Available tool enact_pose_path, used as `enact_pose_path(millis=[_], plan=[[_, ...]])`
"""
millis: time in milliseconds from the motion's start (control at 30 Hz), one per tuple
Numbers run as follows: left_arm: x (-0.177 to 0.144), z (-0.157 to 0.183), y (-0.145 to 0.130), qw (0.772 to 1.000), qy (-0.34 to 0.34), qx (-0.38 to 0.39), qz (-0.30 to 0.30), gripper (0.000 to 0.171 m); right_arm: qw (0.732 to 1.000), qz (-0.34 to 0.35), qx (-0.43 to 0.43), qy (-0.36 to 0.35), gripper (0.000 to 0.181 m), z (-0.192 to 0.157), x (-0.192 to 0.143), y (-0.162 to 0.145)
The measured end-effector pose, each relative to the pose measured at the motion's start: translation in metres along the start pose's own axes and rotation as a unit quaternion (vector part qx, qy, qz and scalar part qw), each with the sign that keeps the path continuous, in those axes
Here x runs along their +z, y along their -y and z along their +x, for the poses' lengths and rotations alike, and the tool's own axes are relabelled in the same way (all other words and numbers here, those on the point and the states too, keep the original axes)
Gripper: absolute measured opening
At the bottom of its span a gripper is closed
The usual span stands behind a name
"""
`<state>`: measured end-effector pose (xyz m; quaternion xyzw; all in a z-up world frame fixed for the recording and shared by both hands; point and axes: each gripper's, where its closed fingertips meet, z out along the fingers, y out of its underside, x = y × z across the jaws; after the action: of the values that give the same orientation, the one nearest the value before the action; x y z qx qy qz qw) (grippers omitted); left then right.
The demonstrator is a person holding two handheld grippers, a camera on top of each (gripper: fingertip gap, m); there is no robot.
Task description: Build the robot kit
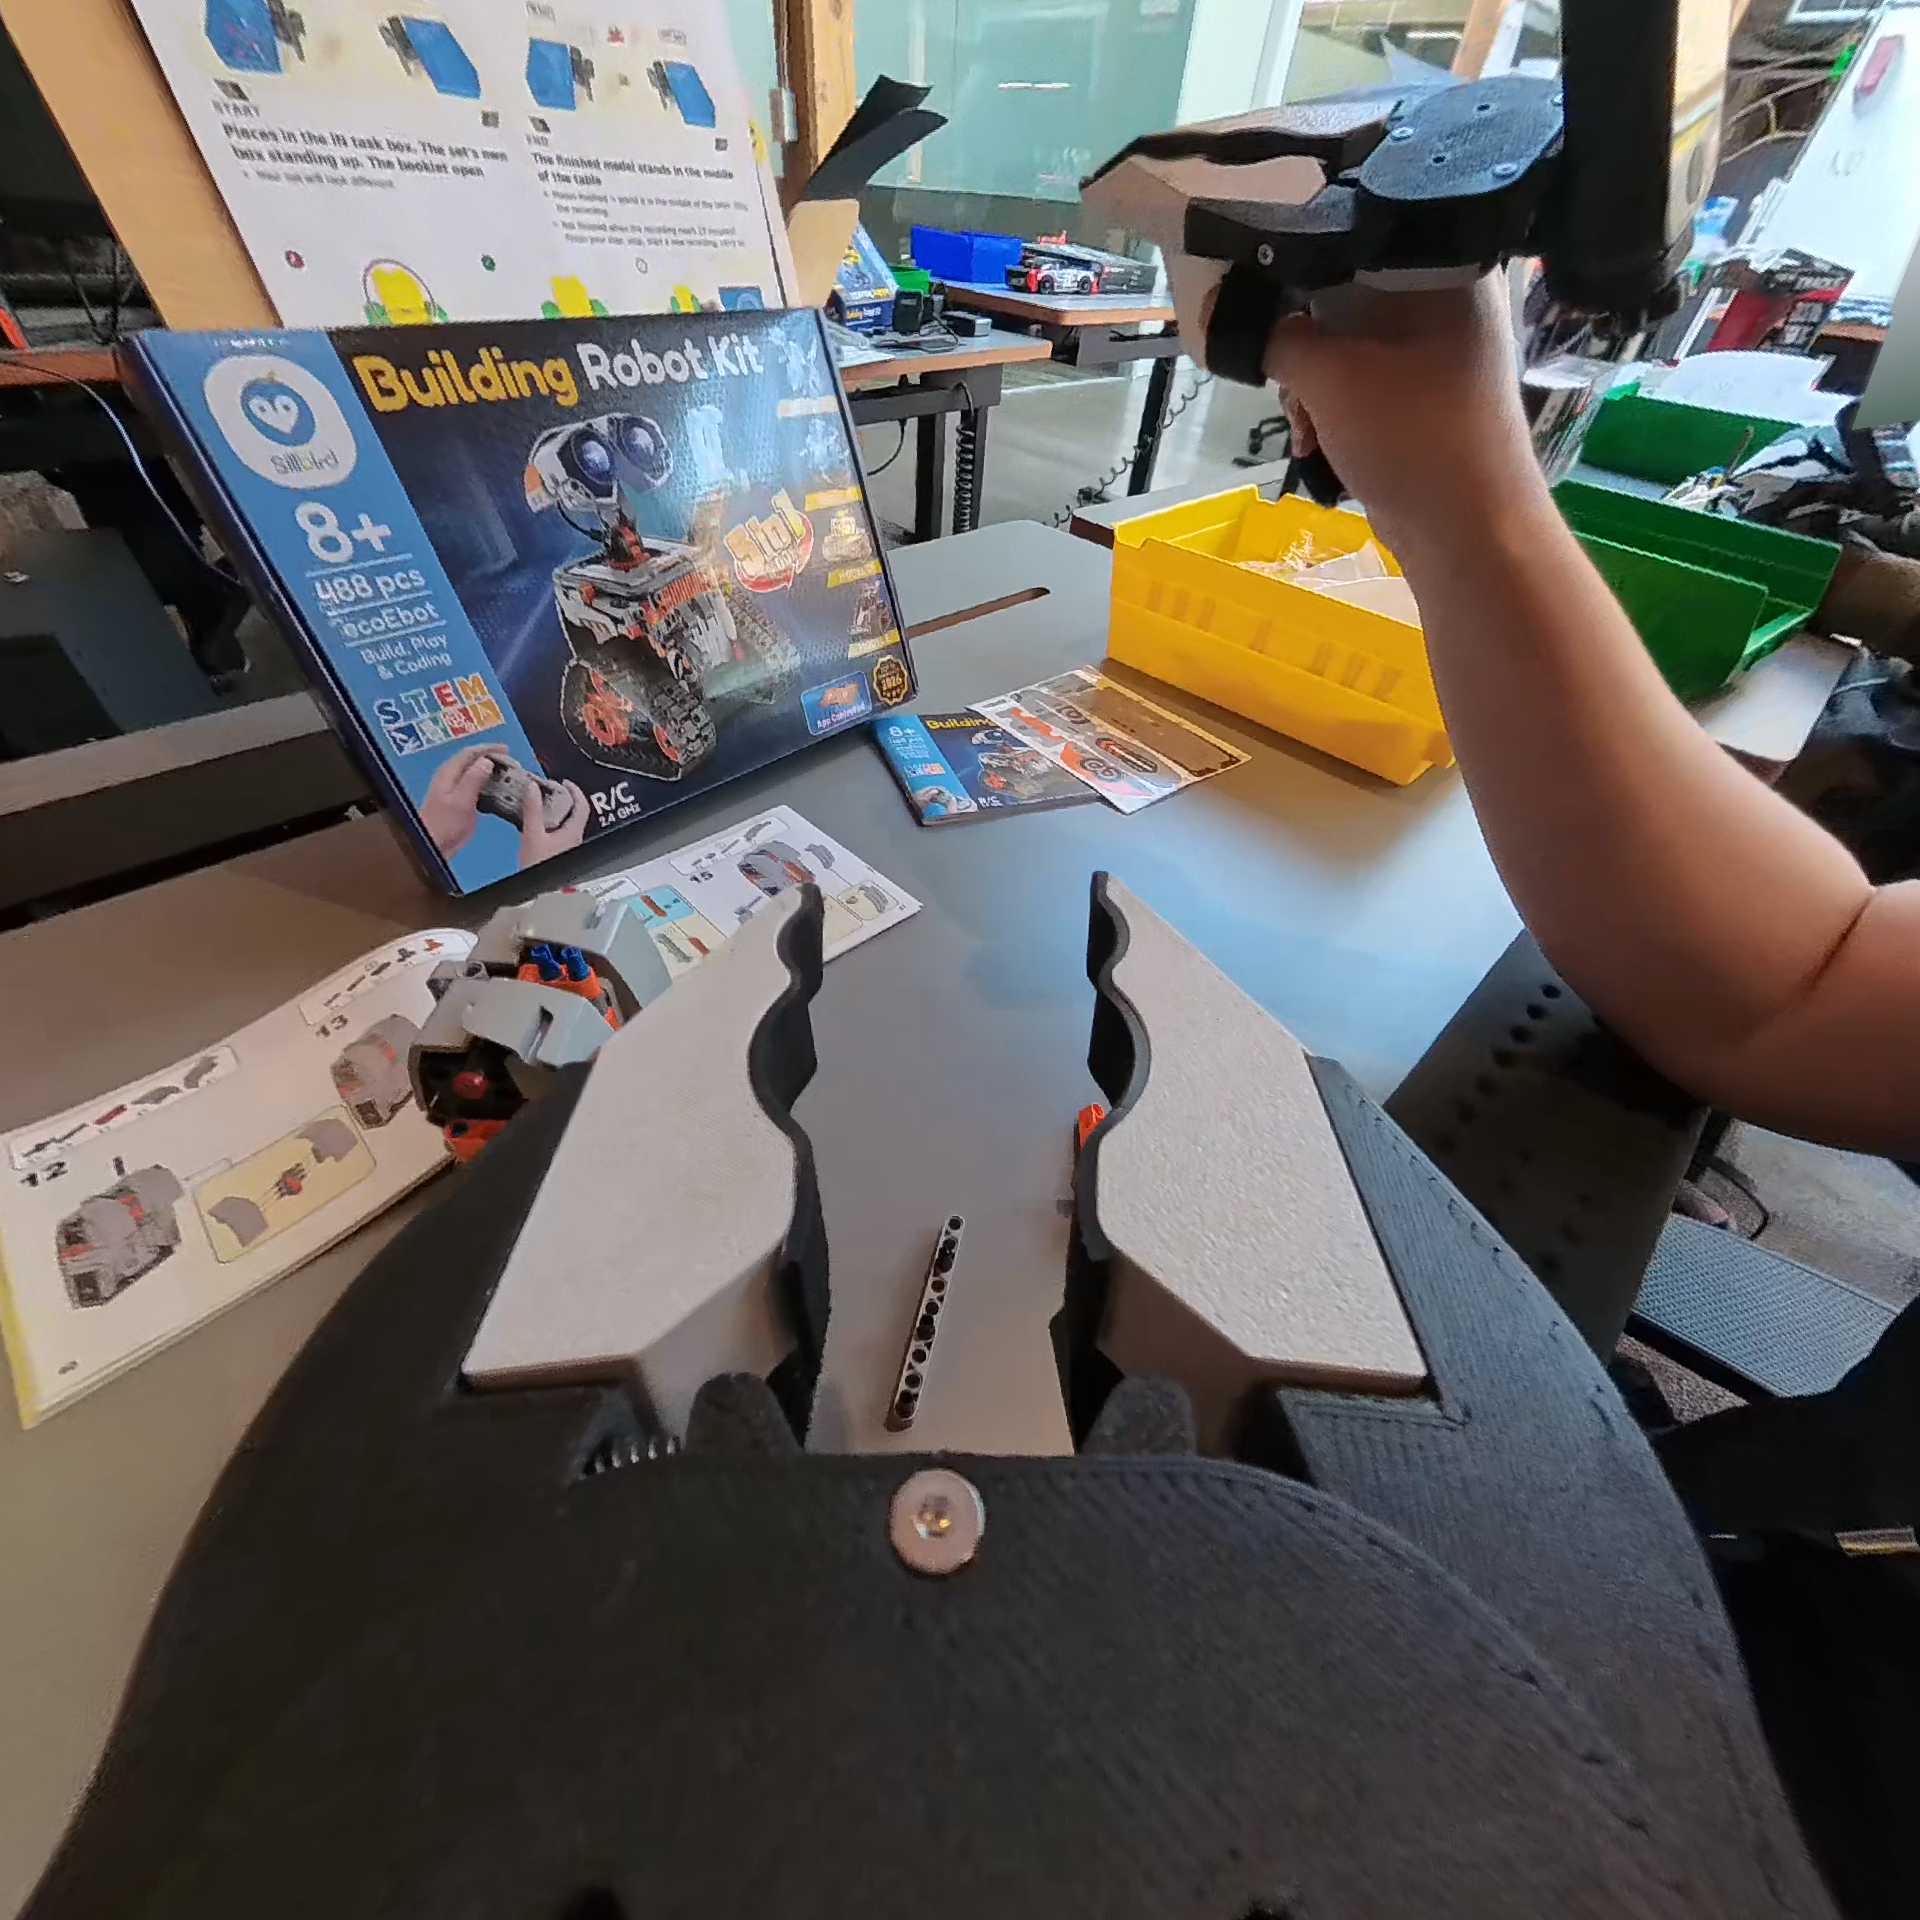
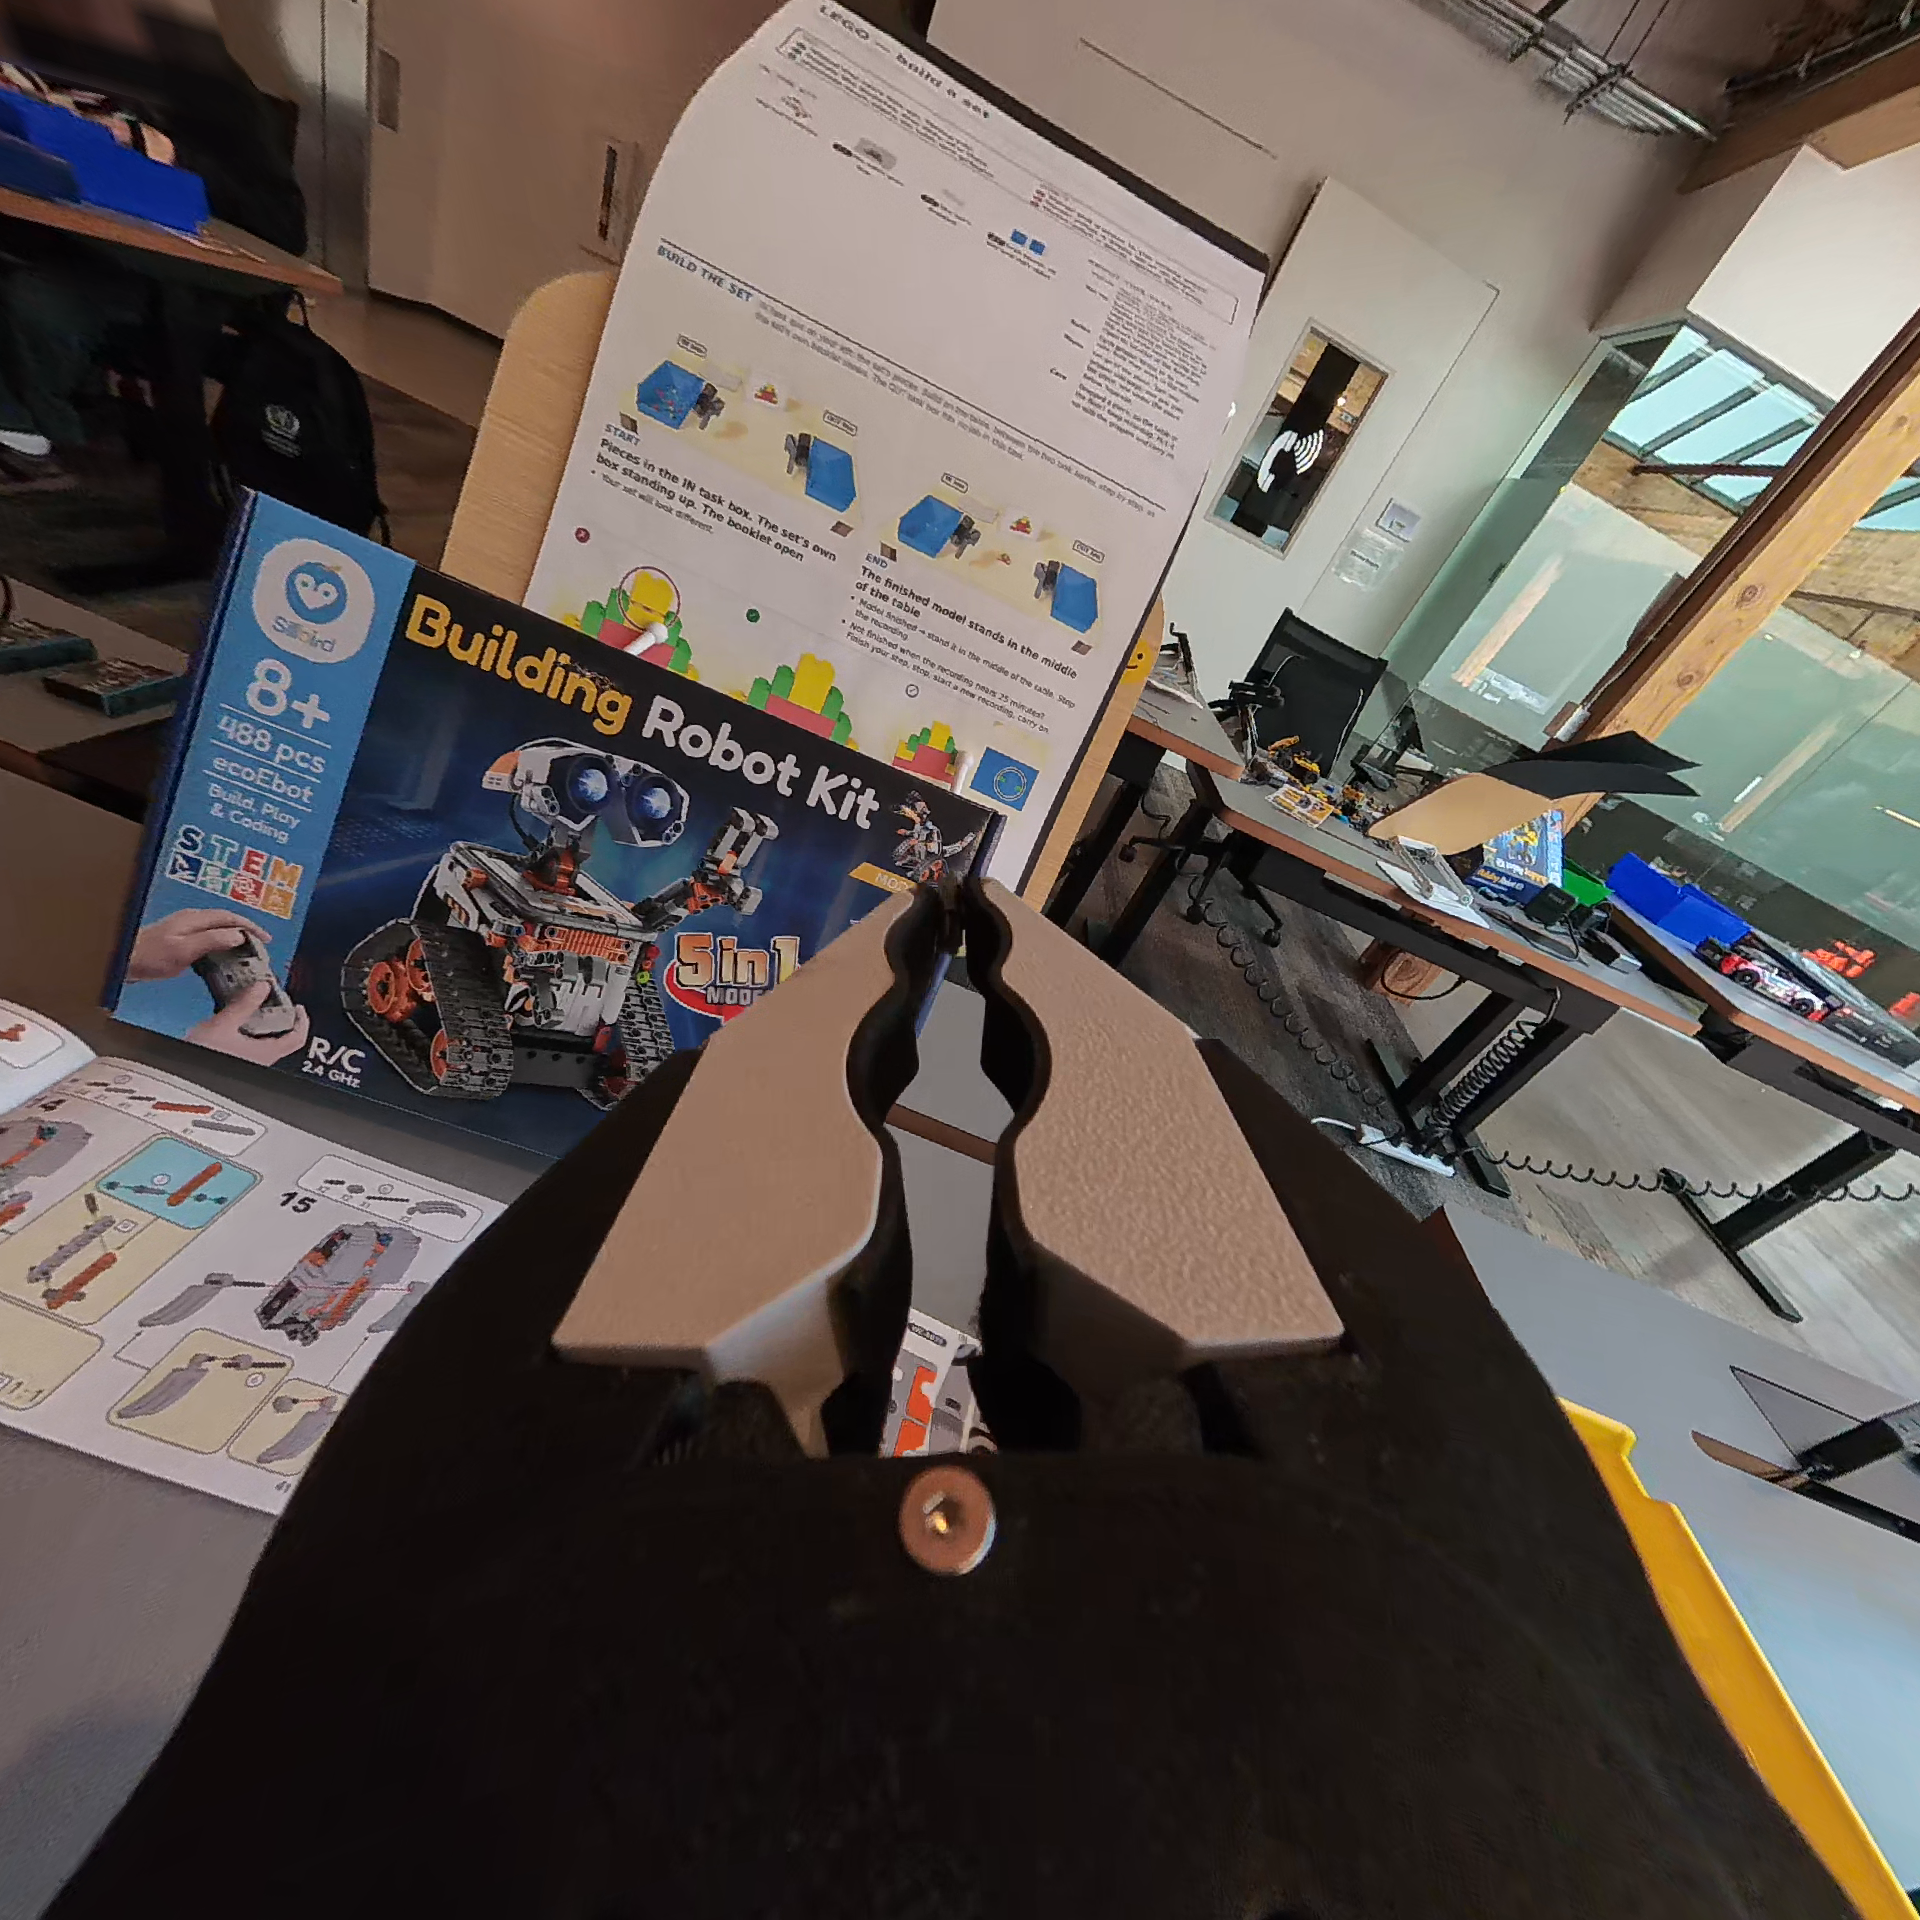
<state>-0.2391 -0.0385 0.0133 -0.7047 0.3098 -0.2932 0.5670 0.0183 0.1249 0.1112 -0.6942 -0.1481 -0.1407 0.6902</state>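
1. At nine o'clock in the left wrist view, an open instruction booklet (image 1: 208,1122) lies flat on the grey bench (image 1: 1299,914), pages up, presumably so that they can be read.
2. On its right page, at ten o'clock from the left gripper (image 1: 951,914), rests a part-built grey and orange model (image 1: 530,1008); its lower part is hidden behind the left finger.
3. Behind these, at eleven o'clock, the kit box (image 1: 520,592) stands tilted back against a printed board (image 1: 468,135), seemingly propped so that its front shows.
4. Low at centre, the left gripper hovers over the bench with its jaws spread wide, holding nothing; a slim dark beam with holes (image 1: 925,1320) lies on the bench between them, apparently untouched.
5. Beside the right finger, a small orange piece (image 1: 1089,1120) peeks out, mostly hidden.
6. At one o'clock, the right gripper (image 1: 1132,192) is held high above the bench; in its own view the jaws are pressed nearly together, and whether the tips pinch something tiny is hard to make out.
7. At two o'clock sits a yellow bin (image 1: 1247,634) with clear bags of unclear contents.
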Motion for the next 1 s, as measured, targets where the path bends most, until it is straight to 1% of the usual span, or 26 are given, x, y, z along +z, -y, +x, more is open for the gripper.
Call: enact_pose_path(millis=[133, 267, 400, 533, 733, 933, 1000], plan=[[0.006, 0.005, 0.008, 1.0, 0.005, 0.021, -0.014, 0.052, 1.0, 0.005, 0.001, 0.005, 0.003, -0.002, -0.003, 0.004], [0.018, 0.005, 0.019, 0.998, 0.018, 0.052, -0.035, 0.056, 1.0, 0.009, 0.003, 0.011, 0.003, -0.003, -0.005, 0.006], [0.035, 0.001, 0.033, 0.996, 0.032, 0.065, -0.054, 0.06, 1.0, 0.008, 0.004, 0.016, 0.003, -0.004, -0.006, 0.007], [0.051, -0.014, 0.052, 0.991, 0.075, 0.092, -0.062, 0.061, 1.0, 0.007, 0.006, 0.019, 0.003, -0.004, -0.007, 0.006], [0.071, -0.035, 0.083, 0.972, 0.159, 0.156, -0.077, 0.065, 1.0, 0.009, 0.008, 0.025, 0.004, -0.006, -0.008, 0.008], [0.094, -0.046, 0.094, 0.951, 0.21, 0.204, -0.102, 0.071, 0.999, 0.013, 0.007, 0.031, 0.004, -0.009, -0.01, 0.012], [0.101, -0.054, 0.101, 0.941, 0.236, 0.218, -0.104, 0.074, 0.999, 0.014, 0.008, 0.034, 0.004, -0.009, -0.01, 0.012]])
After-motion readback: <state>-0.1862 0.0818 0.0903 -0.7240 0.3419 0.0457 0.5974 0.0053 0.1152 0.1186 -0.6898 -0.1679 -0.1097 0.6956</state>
